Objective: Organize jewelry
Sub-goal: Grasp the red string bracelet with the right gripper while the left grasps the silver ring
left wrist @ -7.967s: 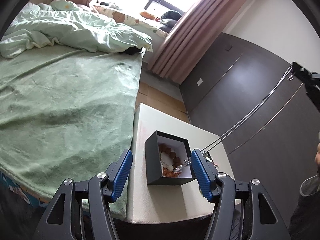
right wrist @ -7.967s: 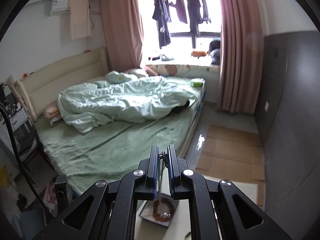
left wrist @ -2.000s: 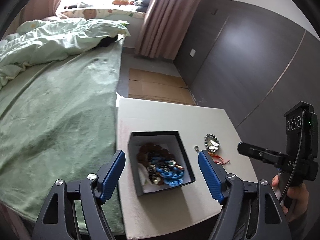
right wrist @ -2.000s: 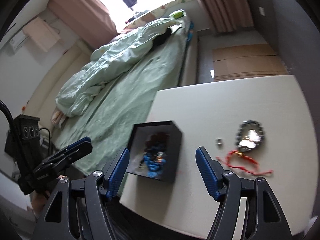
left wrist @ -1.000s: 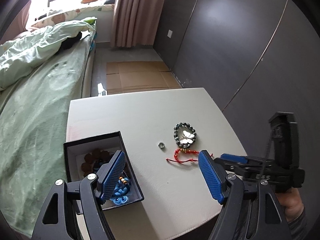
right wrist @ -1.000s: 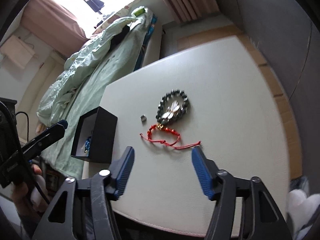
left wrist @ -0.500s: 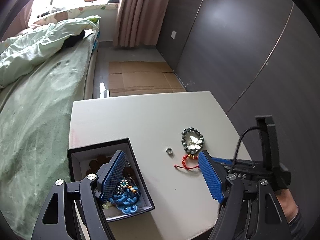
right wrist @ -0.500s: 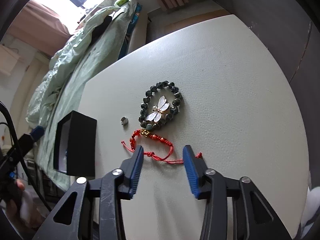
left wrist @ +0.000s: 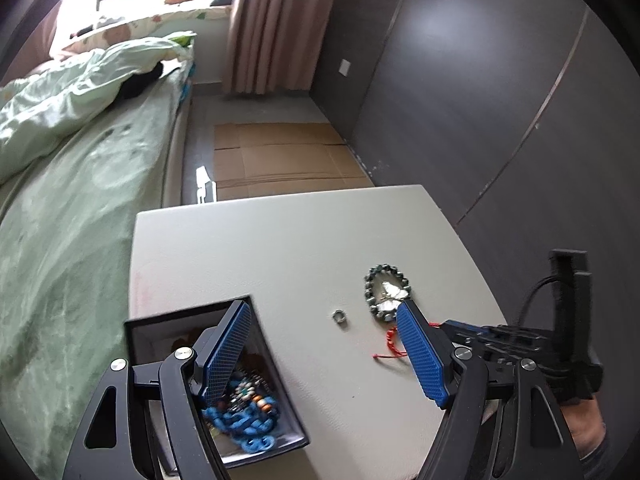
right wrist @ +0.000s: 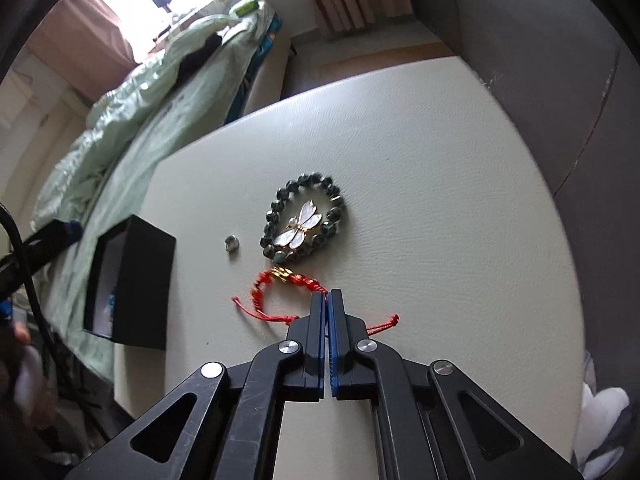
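Pinching the red cord bracelet point(right wrist: 280, 280) mid-table, right tool point(right wrist: 328, 300) is closed (left tool point(left wrist: 324, 356) gapes wide).

In the right wrist view, the closed fingers of the right gripper point(right wrist: 328, 300) cover the stretch of red cord bracelet point(right wrist: 280, 280) at lower centre, so whether the cord is actually pinched cannot be told. The black box point(right wrist: 136, 276) at centre left shows mostly its outer wall; its contents are nearly all hidden. A hand at the far left edge is blurred and cut off.

In the left wrist view, the left gripper point(left wrist: 324, 356) has one blue finger point(left wrist: 226, 354) masking part of the box's jewelry at lower left, the other covering the bracelet's right half. The small ring point(left wrist: 340, 316) is too small to detail.
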`<action>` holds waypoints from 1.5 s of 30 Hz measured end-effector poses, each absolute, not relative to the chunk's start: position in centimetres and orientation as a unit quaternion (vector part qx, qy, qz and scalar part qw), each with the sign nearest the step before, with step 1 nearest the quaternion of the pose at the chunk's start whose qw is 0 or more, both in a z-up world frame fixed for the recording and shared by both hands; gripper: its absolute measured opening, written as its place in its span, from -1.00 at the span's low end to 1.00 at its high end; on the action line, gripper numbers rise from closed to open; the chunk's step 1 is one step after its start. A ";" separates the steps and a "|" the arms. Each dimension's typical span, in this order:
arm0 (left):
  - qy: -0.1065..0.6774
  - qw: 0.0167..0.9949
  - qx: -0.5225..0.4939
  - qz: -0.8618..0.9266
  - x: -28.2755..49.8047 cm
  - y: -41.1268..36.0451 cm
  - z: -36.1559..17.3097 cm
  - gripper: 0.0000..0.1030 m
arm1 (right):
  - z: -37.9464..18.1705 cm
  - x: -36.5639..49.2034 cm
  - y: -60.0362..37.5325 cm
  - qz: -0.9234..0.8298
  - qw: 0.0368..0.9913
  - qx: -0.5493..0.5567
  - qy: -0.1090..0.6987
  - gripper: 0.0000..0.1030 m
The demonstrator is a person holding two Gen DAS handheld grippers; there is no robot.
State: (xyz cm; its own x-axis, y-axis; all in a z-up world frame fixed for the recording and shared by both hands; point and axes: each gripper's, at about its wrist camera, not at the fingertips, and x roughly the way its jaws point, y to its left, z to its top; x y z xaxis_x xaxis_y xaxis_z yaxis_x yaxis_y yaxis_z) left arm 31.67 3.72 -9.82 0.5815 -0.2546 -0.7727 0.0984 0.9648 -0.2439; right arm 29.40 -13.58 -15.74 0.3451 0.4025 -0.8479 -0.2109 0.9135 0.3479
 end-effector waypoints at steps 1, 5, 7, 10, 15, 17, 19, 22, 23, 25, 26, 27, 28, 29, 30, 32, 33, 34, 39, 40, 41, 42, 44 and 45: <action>0.452 0.883 -0.080 -0.102 32.1 3.1 -10.0 0.48 | -15.4 29.2 -14.2 0.188 0.818 0.095 0.536 -0.94; 0.480 0.869 -0.050 -0.108 33.7 1.3 -11.1 0.38 | -14.3 28.6 -16.1 0.188 0.825 0.118 0.520 -0.94; 0.501 0.857 -0.037 -0.112 34.7 0.5 -11.9 0.24 | -13.9 28.3 -17.0 0.186 0.827 0.127 0.514 -0.94; 0.532 0.839 -0.017 -0.113 35.9 -0.6 -13.3 0.08 | -13.6 28.1 -17.9 0.186 0.829 0.140 0.508 -0.94; 0.568 0.815 0.005 -0.110 37.2 -1.7 -15.1 -0.09 | -13.5 27.7 -19.5 0.181 0.831 0.157 0.503 -0.94; 0.578 0.809 0.008 -0.106 37.7 -1.9 -15.6 -0.18 | -13.6 27.6 -20.0 0.179 0.831 0.163 0.501 -0.94; 0.587 0.803 0.013 -0.101 38.2 -2.0 -16.0 -0.22 | -13.7 27.6 -20.5 0.177 0.831 0.168 0.500 -0.94; 0.591 0.801 0.016 -0.094 38.8 -2.0 -16.4 -0.26 | -13.7 27.6 -21.1 0.175 0.831 0.176 0.498 -0.94; 0.593 0.800 0.016 -0.094 38.9 -2.1 -16.5 -0.26 | -13.7 27.6 -21.2 0.175 0.831 0.178 0.497 -0.94; 0.596 0.797 0.020 -0.095 39.1 -2.3 -16.8 -0.30 | -13.7 27.6 -21.6 0.175 0.831 0.180 0.496 -0.94; 0.598 0.796 0.024 -0.094 39.2 -2.5 -17.1 -0.31 | -13.7 27.6 -21.7 0.175 0.832 0.182 0.495 -0.94; 0.601 0.794 0.029 -0.092 39.2 -2.6 -17.4 -0.37 | -13.6 27.6 -21.7 0.175 0.832 0.183 0.494 -0.94; 0.603 0.792 0.033 -0.090 39.3 -2.7 -17.6 -0.44 | -13.6 27.6 -21.8 0.175 0.832 0.184 0.493 -0.94; 0.607 0.789 0.037 -0.088 39.3 -2.8 -18.0 -0.45 | -13.6 27.6 -21.8 0.175 0.832 0.186 0.493 -0.94; 0.609 0.787 0.038 -0.087 39.4 -2.9 -18.3 -0.48 | -13.6 27.6 -21.9 0.175 0.832 0.187 0.492 -0.94; 0.611 0.786 0.040 -0.085 39.4 -3.0 -18.8 -0.50 | -13.5 27.6 -22.1 0.175 0.833 0.190 0.489 -0.94; 0.606 0.790 0.043 -0.083 39.3 -3.0 -18.8 -0.50 | -13.5 27.6 -22.2 0.175 0.833 0.192 0.488 -0.94; 0.603 0.792 0.047 -0.082 39.3 -3.1 -18.8 -0.52 | -13.4 27.6 -22.3 0.174 0.834 0.192 0.487 -0.94; 0.595 0.797 0.059 -0.080 38.9 -3.8 -18.8 -0.74 | -13.2 27.5 -22.4 0.174 0.835 0.193 0.485 -0.94; 0.596 0.797 0.057 -0.079 38.8 -3.7 -18.7 -0.74 | -13.1 27.5 -22.4 0.174 0.835 0.193 0.484 -0.94; 0.595 0.798 0.055 -0.079 38.7 -3.8 -18.6 -0.74 | -13.0 27.5 -22.4 0.174 0.836 0.194 0.483 -0.94; 0.592 0.801 0.050 -0.079 38.6 -3.6 -18.4 -0.74 | -12.9 27.4 -22.4 0.174 0.837 0.194 0.482 -0.94; 0.586 0.805 0.040 -0.080 38.2 -3.3 -17.6 -0.74 | -12.5 27.4 -22.5 0.174 0.838 0.195 0.479 -0.94; 0.583 0.808 0.032 -0.081 37.9 -2.9 -17.1 -0.74 | -12.3 27.4 -22.4 0.175 0.839 0.195 0.477 -0.94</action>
